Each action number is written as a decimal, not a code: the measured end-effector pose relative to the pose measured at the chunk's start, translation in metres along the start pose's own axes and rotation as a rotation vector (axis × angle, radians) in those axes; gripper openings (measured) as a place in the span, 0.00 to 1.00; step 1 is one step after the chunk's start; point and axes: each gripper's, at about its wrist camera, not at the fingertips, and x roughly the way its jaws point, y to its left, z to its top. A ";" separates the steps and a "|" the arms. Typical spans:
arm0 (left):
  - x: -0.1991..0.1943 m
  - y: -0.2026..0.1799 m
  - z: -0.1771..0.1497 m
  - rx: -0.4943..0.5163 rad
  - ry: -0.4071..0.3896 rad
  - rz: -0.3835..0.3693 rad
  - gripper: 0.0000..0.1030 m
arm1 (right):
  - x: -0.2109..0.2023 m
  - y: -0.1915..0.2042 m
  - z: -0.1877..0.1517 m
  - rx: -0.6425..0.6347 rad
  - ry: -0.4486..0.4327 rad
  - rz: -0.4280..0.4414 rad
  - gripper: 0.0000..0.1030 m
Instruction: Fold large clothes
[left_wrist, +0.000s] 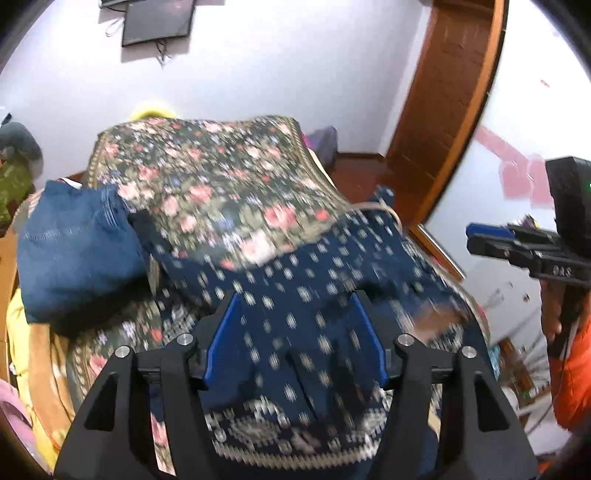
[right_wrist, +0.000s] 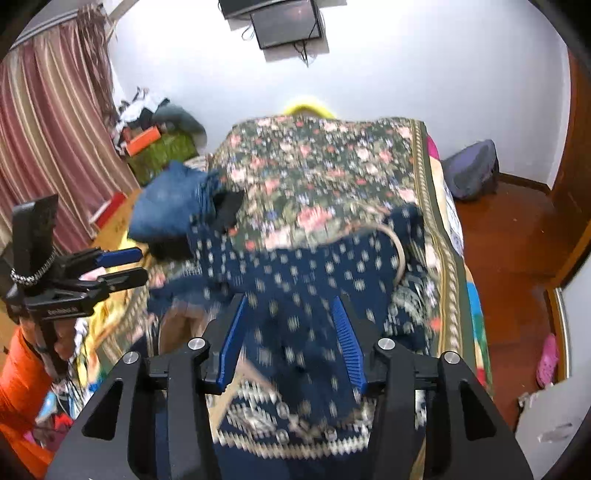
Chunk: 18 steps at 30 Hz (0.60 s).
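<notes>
A navy garment with small white motifs and a patterned border (left_wrist: 295, 321) lies crumpled on the near part of a bed with a floral cover (left_wrist: 207, 173). It also shows in the right wrist view (right_wrist: 303, 295). My left gripper (left_wrist: 295, 306) hangs open just above the garment, blue pads (left_wrist: 221, 339) spread wide, nothing between them. My right gripper (right_wrist: 291, 310) is also open above the garment. Each gripper appears from the side in the other's view, the right one (left_wrist: 491, 236) and the left one (right_wrist: 125, 266), both with a gap between the fingers.
A folded pile of blue denim (left_wrist: 74, 251) sits at the bed's left edge. A wooden door (left_wrist: 447, 92) and red-brown floor (right_wrist: 517, 258) are to the right. Curtains (right_wrist: 48, 129) and cluttered boxes (right_wrist: 159, 147) stand to the left. A dark bag (right_wrist: 472, 170) lies on the floor.
</notes>
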 end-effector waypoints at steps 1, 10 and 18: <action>0.006 0.003 0.005 -0.010 0.000 0.007 0.58 | 0.005 0.002 0.001 0.006 0.002 -0.002 0.44; 0.066 -0.013 -0.029 -0.015 0.148 -0.041 0.58 | 0.069 -0.006 -0.047 0.052 0.192 -0.021 0.44; 0.090 -0.030 -0.085 0.026 0.240 0.010 0.59 | 0.059 -0.024 -0.084 0.115 0.225 -0.034 0.44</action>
